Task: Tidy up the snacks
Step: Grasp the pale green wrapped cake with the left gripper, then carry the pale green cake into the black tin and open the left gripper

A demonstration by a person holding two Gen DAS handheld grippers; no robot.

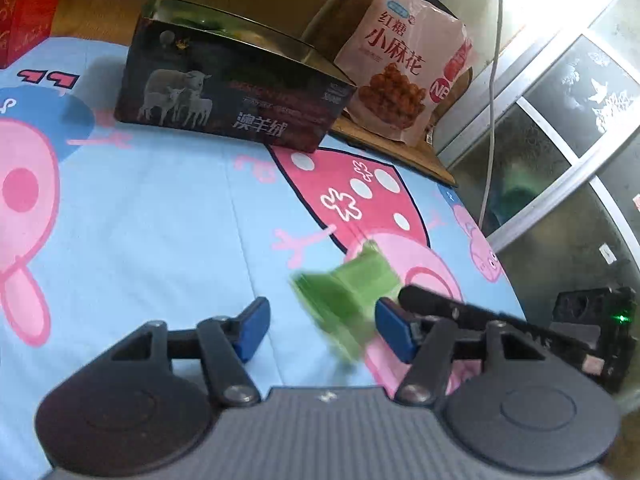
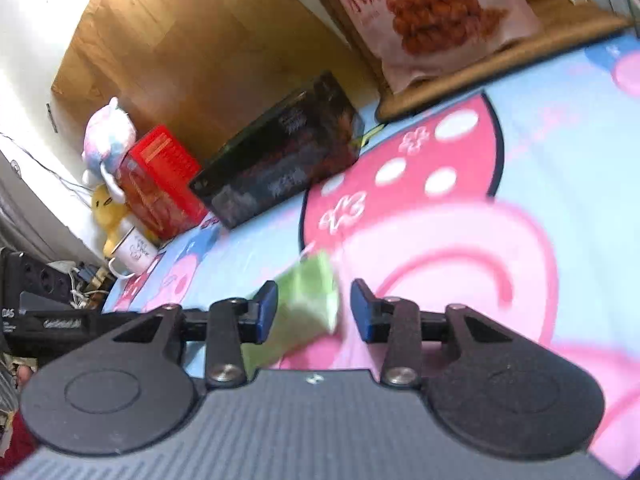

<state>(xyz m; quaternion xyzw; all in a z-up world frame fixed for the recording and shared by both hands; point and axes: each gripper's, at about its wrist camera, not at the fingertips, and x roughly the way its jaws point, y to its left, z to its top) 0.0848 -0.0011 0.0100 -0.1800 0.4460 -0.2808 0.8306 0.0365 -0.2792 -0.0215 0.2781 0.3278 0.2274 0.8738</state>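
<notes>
A small green snack packet (image 1: 346, 300), blurred, hangs just above the blue cartoon bedsheet (image 1: 160, 220). It lies between the blue pads of my left gripper (image 1: 323, 328), up against the right-hand pad with a wide gap to the left-hand one. The right gripper's black finger (image 1: 440, 304) reaches in from the right. In the right wrist view the same packet (image 2: 308, 304) sits between the pads of my right gripper (image 2: 315, 312), against the left-hand pad and clear of the other. Behind stands an open dark box with a sheep picture (image 1: 232, 92).
A pink snack bag (image 1: 404, 68) leans on a wooden board (image 1: 400, 152) beside the dark box (image 2: 288, 160). Left of that box are a red box (image 2: 160, 184), plush toys (image 2: 106, 140) and a white mug (image 2: 134, 254). A white cable (image 1: 492, 120) and glass panels (image 1: 560, 120) border the bed's right edge.
</notes>
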